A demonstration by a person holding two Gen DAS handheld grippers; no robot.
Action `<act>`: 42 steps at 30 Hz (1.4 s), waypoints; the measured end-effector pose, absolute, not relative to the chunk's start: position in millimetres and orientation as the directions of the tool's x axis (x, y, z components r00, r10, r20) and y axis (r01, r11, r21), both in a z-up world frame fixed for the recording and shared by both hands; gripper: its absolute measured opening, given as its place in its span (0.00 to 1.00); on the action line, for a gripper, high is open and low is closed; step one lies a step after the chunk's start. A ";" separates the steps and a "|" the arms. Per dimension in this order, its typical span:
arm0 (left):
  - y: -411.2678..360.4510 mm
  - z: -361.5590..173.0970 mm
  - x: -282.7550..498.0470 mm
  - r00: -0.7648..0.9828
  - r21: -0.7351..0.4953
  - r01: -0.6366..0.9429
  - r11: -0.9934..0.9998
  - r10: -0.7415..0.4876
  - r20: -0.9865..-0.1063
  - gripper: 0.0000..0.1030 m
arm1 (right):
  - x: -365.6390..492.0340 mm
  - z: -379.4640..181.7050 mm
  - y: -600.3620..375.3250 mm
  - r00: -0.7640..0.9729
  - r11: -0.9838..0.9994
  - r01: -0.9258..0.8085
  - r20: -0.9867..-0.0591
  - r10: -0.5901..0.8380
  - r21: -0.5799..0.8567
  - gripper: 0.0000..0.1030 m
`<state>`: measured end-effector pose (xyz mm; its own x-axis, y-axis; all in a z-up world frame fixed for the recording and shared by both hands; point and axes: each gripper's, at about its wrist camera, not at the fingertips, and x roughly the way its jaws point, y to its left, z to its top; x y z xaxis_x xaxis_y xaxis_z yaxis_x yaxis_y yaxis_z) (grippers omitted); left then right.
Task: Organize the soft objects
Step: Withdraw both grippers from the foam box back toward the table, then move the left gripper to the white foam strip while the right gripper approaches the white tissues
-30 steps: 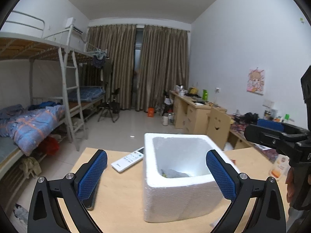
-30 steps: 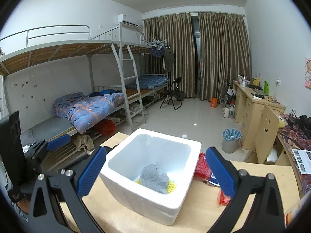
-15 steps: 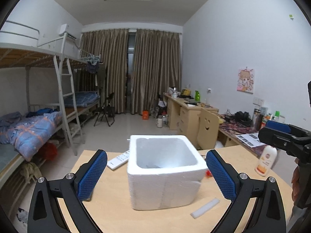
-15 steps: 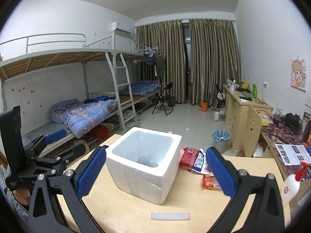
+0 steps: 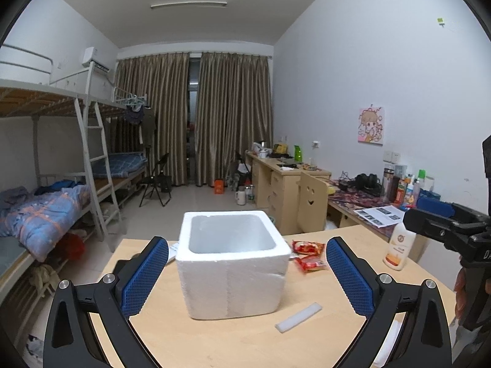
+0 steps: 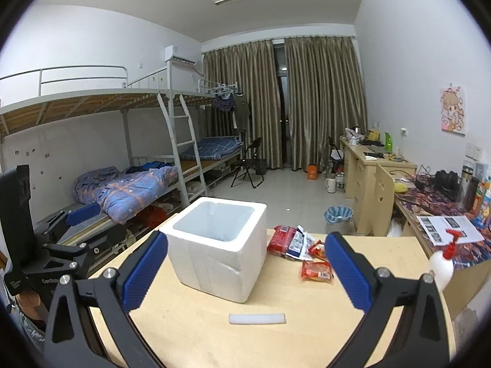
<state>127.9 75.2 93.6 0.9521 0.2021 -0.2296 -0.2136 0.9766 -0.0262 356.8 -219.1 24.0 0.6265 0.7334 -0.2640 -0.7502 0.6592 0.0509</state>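
A white foam box (image 5: 233, 263) (image 6: 216, 248) stands open-topped on the wooden table (image 5: 214, 343) (image 6: 260, 346). From this height its contents are hidden by its walls. My left gripper (image 5: 245, 276) is open and empty, held back from the box's near side. My right gripper (image 6: 245, 271) is also open and empty, a little further right of the box. The right gripper appears at the right edge of the left wrist view, the left gripper at the left edge of the right wrist view.
A white foam strip (image 5: 298, 317) (image 6: 257, 318) lies in front of the box. Red snack packets (image 5: 308, 254) (image 6: 316, 268) lie to its right. A lotion pump bottle (image 5: 399, 247) (image 6: 442, 263) stands at the table's right edge. Bunk beds stand left, desks right.
Both grippers have drawn back and lowered away from the box, so its inside no longer shows. The foam strip, packets and bottle have come into view.
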 end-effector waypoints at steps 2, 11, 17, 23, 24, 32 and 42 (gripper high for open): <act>70.2 91.7 122.8 0.957 -0.032 -0.202 0.979 0.191 -0.219 1.00 | 354.7 19.9 -224.9 0.632 0.665 -0.744 -0.262 0.729 0.057 1.00; 48.9 67.6 101.5 0.969 -0.037 -0.174 0.984 0.164 -0.186 1.00 | 334.7 -4.9 -250.4 0.667 0.695 -0.717 -0.236 0.707 0.056 1.00; 36.4 41.8 97.6 0.978 -0.022 -0.110 0.994 0.104 -0.181 1.00 | 322.2 -31.2 -265.4 0.702 0.732 -0.678 -0.240 0.670 0.059 1.00; 29.0 16.4 97.8 0.978 -0.027 -0.059 0.998 0.052 -0.204 1.00 | 318.7 -61.0 -277.9 0.753 0.794 -0.605 -0.282 0.594 0.057 1.00; 27.7 12.9 97.5 0.978 -0.025 -0.055 0.998 0.049 -0.205 1.00 | 319.4 -65.3 -279.6 0.756 0.800 -0.597 -0.291 0.586 0.060 1.00; 17.9 -14.8 109.5 0.964 -0.014 -0.023 1.000 0.019 -0.266 1.00 | 314.5 -93.9 -283.7 0.756 0.822 -0.564 -0.351 0.552 0.079 1.00; 15.7 -35.5 133.9 0.927 0.014 0.027 1.000 -0.020 -0.374 1.00 | 324.3 -119.8 -290.6 0.760 0.862 -0.496 -0.429 0.489 0.105 1.00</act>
<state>133.9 15.7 -35.5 0.9274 -0.0200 -0.3736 0.0271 0.9995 0.0137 324.3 -290.6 -119.8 0.7596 0.4892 -0.4286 -0.4958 0.8621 0.1053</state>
